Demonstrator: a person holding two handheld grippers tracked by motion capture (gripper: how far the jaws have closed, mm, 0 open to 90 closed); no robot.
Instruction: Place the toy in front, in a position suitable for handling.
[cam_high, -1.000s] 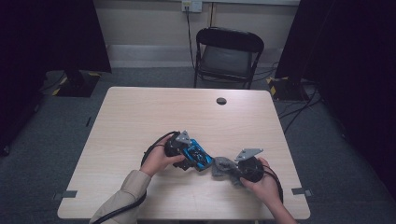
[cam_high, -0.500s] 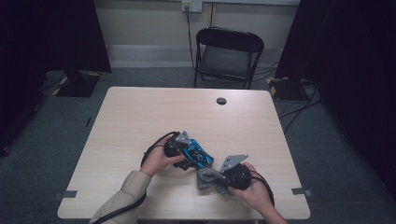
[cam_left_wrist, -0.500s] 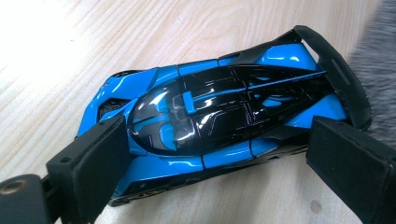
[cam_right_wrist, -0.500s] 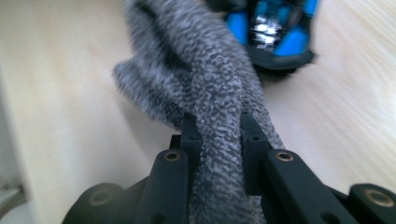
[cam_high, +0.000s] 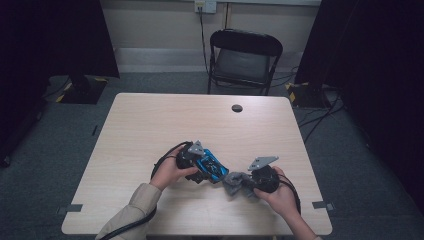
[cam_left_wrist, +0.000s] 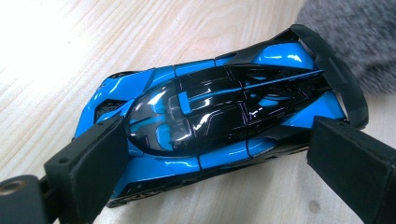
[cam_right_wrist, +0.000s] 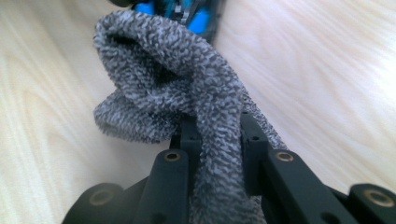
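Blue-and-black glossy toy car (cam_left_wrist: 219, 116) sits clamped in the left gripper (cam_high: 202, 170), while the right gripper (cam_right_wrist: 217, 135), pinching a grey terry cloth (cam_right_wrist: 163, 84), has barely begun wiping.

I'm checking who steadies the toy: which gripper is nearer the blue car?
Left. The left gripper straddles the blue car; the right gripper, pinching the grey cloth, sits just beyond its tail.
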